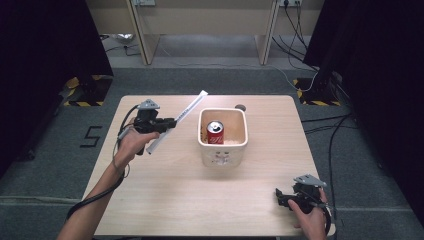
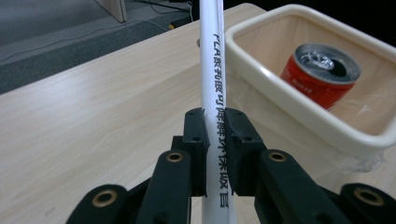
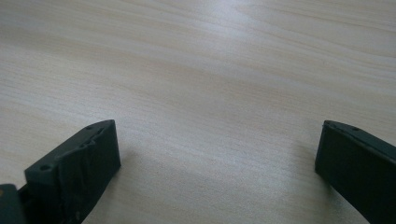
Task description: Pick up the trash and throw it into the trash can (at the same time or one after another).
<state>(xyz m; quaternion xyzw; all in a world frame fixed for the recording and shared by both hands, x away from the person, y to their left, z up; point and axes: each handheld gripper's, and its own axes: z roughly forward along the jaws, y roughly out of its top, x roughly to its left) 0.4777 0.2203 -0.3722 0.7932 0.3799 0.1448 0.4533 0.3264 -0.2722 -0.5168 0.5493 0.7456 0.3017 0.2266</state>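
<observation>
the left gripper [image 1: 167, 123] is clamped on a wrapped straw [image 2: 214, 70], held above the table's [image 1: 165, 200] left half, beside the tub [image 1: 223, 150] holding a can [image 1: 215, 132]. judged light, bendy and easily crushed; the grip near its lower end suits it. the right gripper [image 1: 279, 195] rests wide open, holding nothing, at the near right corner.

Overhead view; two close table-level [image 1: 165, 200] views

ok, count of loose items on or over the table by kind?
Wrapped straw: 1, held in the left claw
Can: 1, red, standing in the bin
Bin: 1, cream
Total: 3
</observation>
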